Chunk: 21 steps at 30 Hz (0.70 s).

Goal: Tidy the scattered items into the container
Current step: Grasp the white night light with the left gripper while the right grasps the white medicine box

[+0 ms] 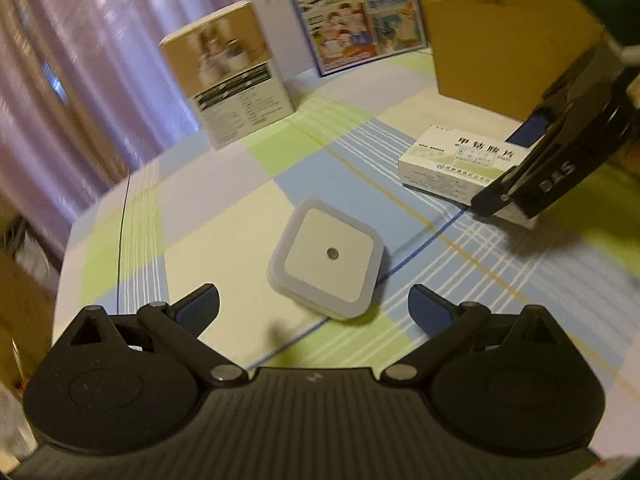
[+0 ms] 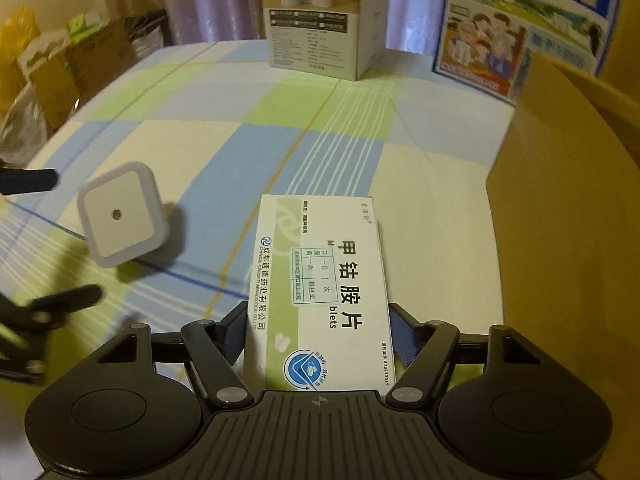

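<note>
Medicine box [image 2: 324, 292] lies flat on the checked tabletop [image 2: 192, 152], lower centre of the right wrist view, between the right claw [image 2: 318, 338] pads, seemingly gripped; only this view shows both pads; left wrist view shows the left claw [image 1: 314, 306] spread wide, holding nothing, night light [image 1: 328, 258] just ahead; cardboard container [image 1: 508, 44] upper right.

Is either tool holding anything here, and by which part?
The right tool flanks the medicine box at its near end, across the long sides; contact unclear. The left tool is open, empty.
</note>
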Available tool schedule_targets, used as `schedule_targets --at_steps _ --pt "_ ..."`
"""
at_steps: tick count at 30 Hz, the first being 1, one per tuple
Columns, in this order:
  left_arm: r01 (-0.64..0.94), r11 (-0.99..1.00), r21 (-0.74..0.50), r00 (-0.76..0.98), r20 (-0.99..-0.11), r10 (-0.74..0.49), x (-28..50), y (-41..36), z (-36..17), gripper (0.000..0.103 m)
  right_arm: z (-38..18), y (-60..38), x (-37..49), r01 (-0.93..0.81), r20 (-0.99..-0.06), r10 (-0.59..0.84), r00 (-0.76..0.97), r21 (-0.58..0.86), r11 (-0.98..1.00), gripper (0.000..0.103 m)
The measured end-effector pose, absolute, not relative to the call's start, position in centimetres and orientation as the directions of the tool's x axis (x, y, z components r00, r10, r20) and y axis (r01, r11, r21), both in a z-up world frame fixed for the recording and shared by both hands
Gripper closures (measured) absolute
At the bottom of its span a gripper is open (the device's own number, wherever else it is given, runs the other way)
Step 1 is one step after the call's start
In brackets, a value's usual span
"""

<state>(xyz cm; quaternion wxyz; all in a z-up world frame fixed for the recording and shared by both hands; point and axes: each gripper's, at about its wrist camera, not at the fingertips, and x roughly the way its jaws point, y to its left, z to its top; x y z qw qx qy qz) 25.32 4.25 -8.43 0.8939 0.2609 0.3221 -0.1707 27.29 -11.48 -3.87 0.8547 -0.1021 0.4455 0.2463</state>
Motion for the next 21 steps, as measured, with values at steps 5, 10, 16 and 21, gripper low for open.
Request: schedule_targets --at_steps 5,10,16,21 --pt "0.516 0.7 0.493 0.761 -0.64 -0.11 25.6 2.4 -9.7 0.012 -3.8 -11.2 25.9 -0.495 -0.802 0.35 0.484 0.079 0.865 0.035" --pt "0.529 0.648 0.548 0.769 -0.633 -0.091 26.2 1.4 -10.7 0.02 -3.9 -11.0 25.3 -0.495 -0.791 0.358 0.496 0.081 0.865 0.035" --pt "0.517 0.653 0.553 0.765 -0.641 -0.063 26.5 0.9 -11.1 0.04 -4.0 -11.2 24.8 -0.492 -0.785 0.359 0.505 0.08 0.867 0.035" --pt "0.503 0.76 0.41 0.707 -0.701 -0.09 25.0 1.3 -9.9 0.041 -3.7 -12.1 23.7 -0.483 -0.791 0.367 0.491 0.104 0.87 0.035"
